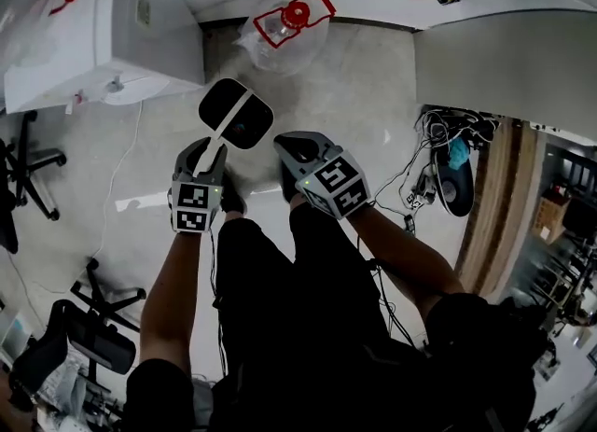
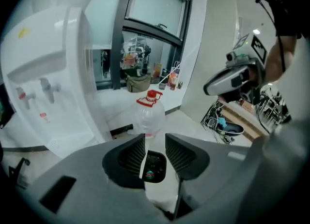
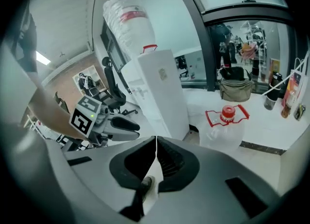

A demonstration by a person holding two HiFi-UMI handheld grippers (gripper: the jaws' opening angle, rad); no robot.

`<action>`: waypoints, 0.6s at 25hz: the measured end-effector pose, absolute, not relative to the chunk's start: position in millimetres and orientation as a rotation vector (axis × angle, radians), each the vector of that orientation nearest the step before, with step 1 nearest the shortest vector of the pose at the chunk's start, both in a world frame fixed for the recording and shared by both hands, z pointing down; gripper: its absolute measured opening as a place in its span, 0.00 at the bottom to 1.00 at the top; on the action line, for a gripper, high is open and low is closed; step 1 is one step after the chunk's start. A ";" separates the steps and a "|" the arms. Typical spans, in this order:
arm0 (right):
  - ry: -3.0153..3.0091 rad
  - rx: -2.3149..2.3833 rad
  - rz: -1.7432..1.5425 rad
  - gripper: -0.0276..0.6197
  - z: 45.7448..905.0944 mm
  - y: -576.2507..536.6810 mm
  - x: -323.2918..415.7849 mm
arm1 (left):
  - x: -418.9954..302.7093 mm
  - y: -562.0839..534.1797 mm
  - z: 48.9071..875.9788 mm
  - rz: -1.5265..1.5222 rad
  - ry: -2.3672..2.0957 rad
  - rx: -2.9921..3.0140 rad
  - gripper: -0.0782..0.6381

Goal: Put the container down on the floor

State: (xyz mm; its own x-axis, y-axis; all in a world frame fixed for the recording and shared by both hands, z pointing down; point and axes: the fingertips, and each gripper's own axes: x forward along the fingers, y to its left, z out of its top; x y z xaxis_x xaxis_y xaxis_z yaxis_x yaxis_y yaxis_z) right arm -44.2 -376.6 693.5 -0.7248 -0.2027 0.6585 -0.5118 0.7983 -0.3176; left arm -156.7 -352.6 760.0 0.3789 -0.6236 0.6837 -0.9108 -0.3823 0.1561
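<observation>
The container, a clear plastic water jug [image 1: 287, 34] with a red cap and red handle, stands upright on the pale floor beside the dispenser. It also shows ahead in the left gripper view as the jug [image 2: 147, 116] and in the right gripper view as the jug [image 3: 224, 126]. My left gripper [image 1: 235, 113] hovers well short of it, jaws open with a narrow gap and nothing between them [image 2: 155, 145]. My right gripper [image 1: 298, 150] hangs beside it, its pads touching, shut on nothing [image 3: 156, 143]. Neither gripper touches the jug.
A white water dispenser [image 1: 103, 29] stands left of the jug, with a big bottle on top [image 3: 128, 24]. A white wall block [image 1: 504, 57] lies to the right, and a cable tangle [image 1: 438, 164] below it. Office chairs [image 1: 28, 178] stand at the left. My legs are below the grippers.
</observation>
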 end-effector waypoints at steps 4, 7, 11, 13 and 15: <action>-2.423 0.576 0.637 0.06 633.8 -390.2 -51.9 | -153.5 -356.8 687.3 0.643 -1.428 2.172 0.28; -2.462 0.621 0.637 0.06 597.2 -401.8 -55.0 | -147.6 -364.2 634.2 0.584 -1.486 2.234 0.27; -2.501 0.645 0.611 0.06 560.3 -410.2 -53.4 | -137.7 -369.3 577.2 0.481 -1.505 2.276 0.24; -2.516 0.658 0.598 0.06 545.3 -412.4 -53.3 | -138.0 -368.9 555.2 0.455 -1.514 2.297 0.22; -2.530 0.675 0.599 0.06 529.3 -413.8 -53.1 | -141.4 -366.2 535.7 0.436 -1.528 2.304 0.19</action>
